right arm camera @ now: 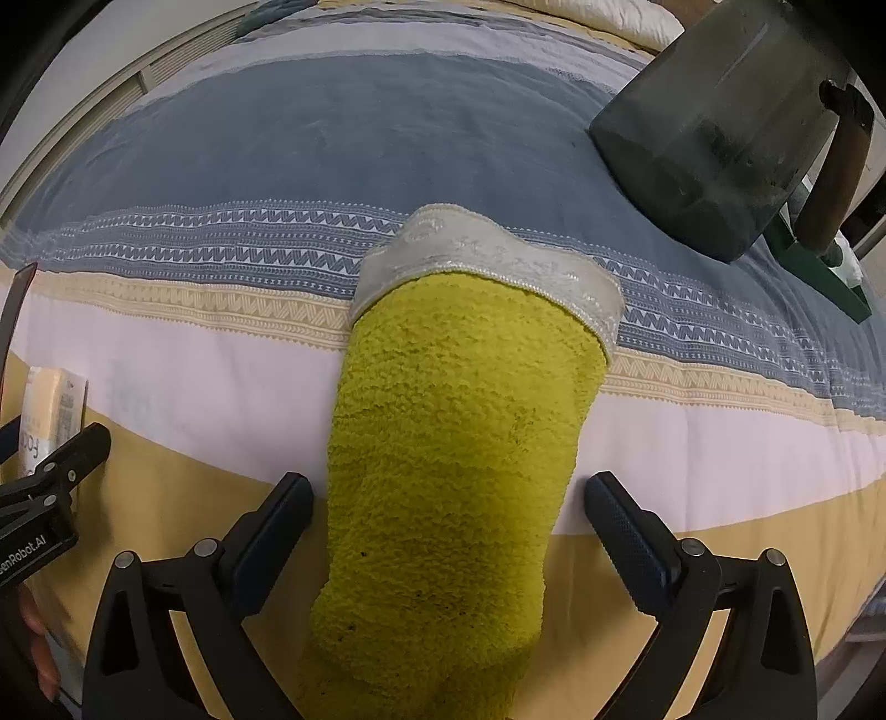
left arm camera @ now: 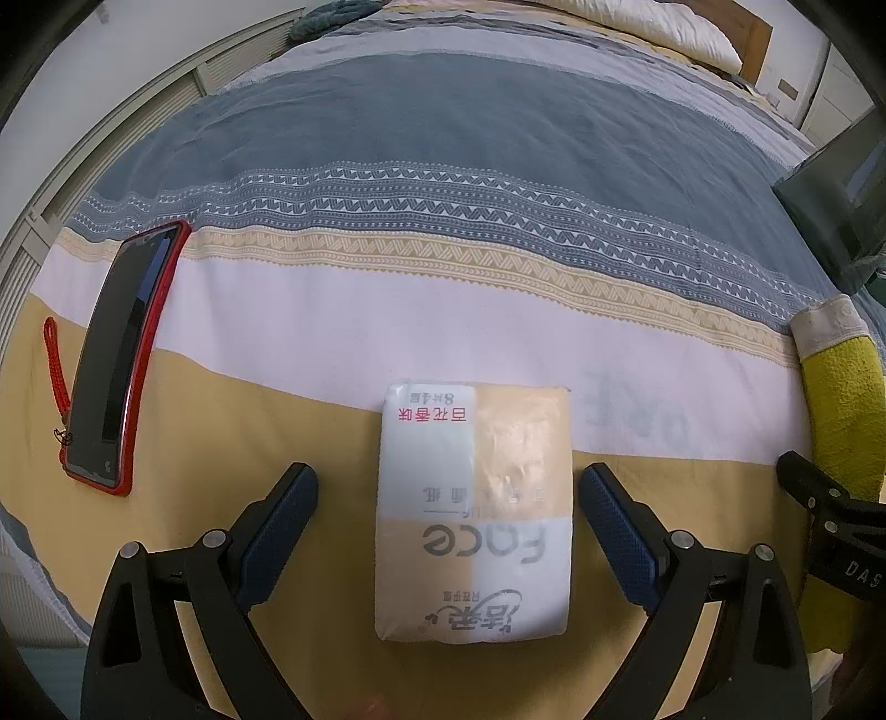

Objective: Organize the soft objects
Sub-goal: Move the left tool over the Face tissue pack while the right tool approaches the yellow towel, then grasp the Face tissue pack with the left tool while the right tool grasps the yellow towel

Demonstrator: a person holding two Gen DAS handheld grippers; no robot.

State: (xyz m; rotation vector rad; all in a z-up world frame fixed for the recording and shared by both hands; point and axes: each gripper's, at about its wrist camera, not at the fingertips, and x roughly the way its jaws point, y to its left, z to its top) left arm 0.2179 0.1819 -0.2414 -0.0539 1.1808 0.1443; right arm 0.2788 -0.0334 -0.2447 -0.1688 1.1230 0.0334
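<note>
A soft pack of facial tissues (left arm camera: 473, 512), white and beige with grey print, lies on the striped bedspread (left arm camera: 443, 183). My left gripper (left arm camera: 448, 493) is open, one blue-padded finger on each side of the pack, neither touching it. A yellow-green fluffy towel (right arm camera: 459, 471) with a pale embroidered band lies folded lengthwise on the bed. My right gripper (right arm camera: 448, 498) stands open astride it, with small gaps at both fingers. The towel (left arm camera: 841, 404) also shows at the right edge of the left wrist view, and the tissue pack (right arm camera: 52, 415) at the left edge of the right wrist view.
A phone in a red case (left arm camera: 124, 354) with a red wrist cord lies at the left on the bed. A dark translucent bin (right arm camera: 720, 127) sits at the right, with a green object (right arm camera: 819, 271) beside it. A pillow (left arm camera: 653, 22) and wooden headboard lie far back. A louvred wall panel (left arm camera: 111, 144) runs along the left.
</note>
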